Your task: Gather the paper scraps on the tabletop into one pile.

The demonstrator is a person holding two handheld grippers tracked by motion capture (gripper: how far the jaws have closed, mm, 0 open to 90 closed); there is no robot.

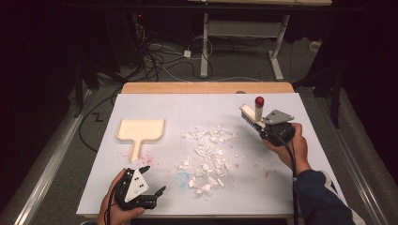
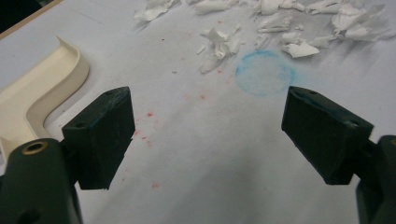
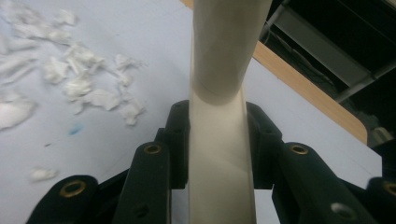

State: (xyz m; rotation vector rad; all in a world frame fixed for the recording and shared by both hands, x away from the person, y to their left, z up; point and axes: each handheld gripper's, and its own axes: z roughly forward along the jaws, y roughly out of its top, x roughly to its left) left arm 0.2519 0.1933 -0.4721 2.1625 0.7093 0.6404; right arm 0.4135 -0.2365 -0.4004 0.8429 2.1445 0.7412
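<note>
In the high view, the right gripper [image 1: 263, 127] is clamped on the cream handle of a hand brush [image 1: 252, 115], whose bristled head points toward the table's far side and whose red-capped end stands up above it; the brush is held off to the right of a scatter of torn white paper scraps [image 1: 210, 154] in the middle of the white table cover [image 1: 281, 187]. The cream dustpan [image 1: 140, 131] lies flat and apart at the left, with nothing in it, and the left gripper [image 1: 155, 180] hovers near the front edge, holding nothing. In the left gripper view, the jaws stand wide apart over bare cover, with the dustpan's rim [image 2: 51, 79] at the left, a faint blue ring stain [image 2: 265, 73] ahead and scraps [image 2: 224, 42] beyond. In the right gripper view, the jaws press on both sides of the brush handle [image 3: 222, 140], with scraps [image 3: 79, 84] off to the left. Judging by this, sweeping has hardly begun: the brush is in hand, but the pan is untaken and every scrap remains loose.
</note>
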